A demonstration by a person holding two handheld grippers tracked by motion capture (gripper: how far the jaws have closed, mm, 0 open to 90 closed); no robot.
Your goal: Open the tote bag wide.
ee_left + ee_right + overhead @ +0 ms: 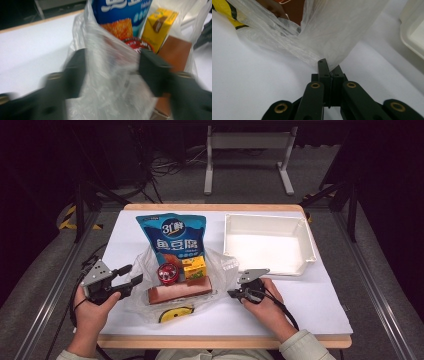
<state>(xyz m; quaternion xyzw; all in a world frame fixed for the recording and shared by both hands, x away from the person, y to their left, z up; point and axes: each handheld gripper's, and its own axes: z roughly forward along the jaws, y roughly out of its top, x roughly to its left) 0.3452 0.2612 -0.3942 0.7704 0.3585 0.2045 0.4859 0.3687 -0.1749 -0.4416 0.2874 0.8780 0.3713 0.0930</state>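
Observation:
A clear plastic bag [220, 265] lies in the middle of the white table. It holds a blue snack pouch [172, 237], a yellow carton [195, 267], a red round tin [167, 272] and a long brown box [180, 292]. My left gripper [131, 275] is at the bag's left edge. In the blurred left gripper view its jaws stand apart with crumpled bag film [110, 95] between them. My right gripper [232, 293] is at the bag's right edge. Seen in the right gripper view, that gripper [329, 68] is shut on a pinch of bag film [332, 30].
A white empty tray [265, 242] sits at the back right of the table, close beside the bag. A yellow and black print [176, 314] shows at the bag's near edge. Metal frame legs [247, 150] stand on the floor beyond the table.

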